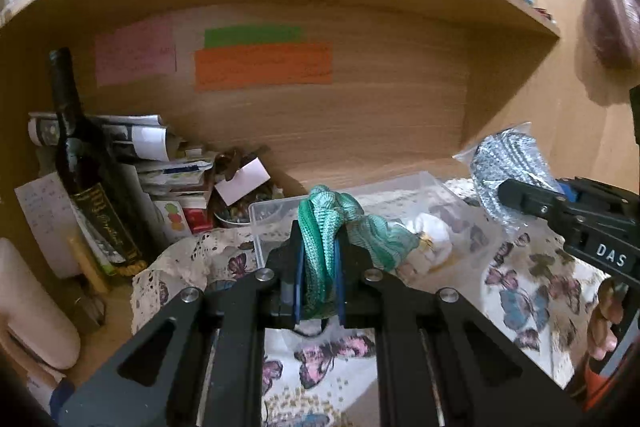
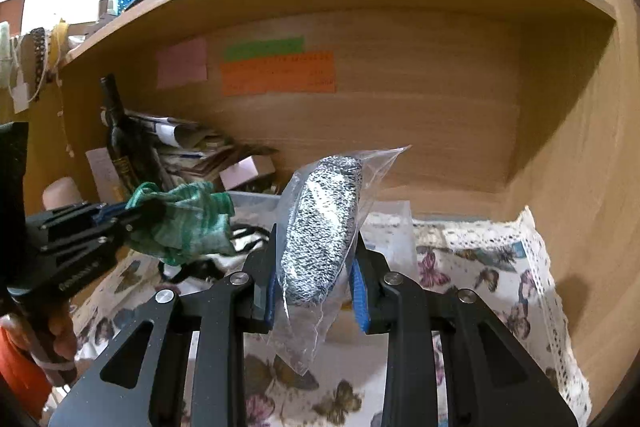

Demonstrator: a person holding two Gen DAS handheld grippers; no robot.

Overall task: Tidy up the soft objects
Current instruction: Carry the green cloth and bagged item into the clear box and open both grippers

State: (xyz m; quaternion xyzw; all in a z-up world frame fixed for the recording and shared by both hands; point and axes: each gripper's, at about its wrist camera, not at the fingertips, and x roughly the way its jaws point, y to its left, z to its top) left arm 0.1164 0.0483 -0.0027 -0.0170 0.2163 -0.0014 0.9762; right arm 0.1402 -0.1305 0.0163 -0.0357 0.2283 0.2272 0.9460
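green knit cloth [image 1: 320,247] being pinched upright by left gripper [image 1: 318,291], hanging just near of box [image 1: 420,183]; right gripper [image 2: 314,287] squeezing bagged grey sock [image 2: 320,223], further right.

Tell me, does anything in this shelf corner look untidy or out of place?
Yes. Behind the dark bottle, a pile of papers and booklets lies crumpled and askew against the back wall. The green knit and the bagged grey knit are simply held in the tongs.
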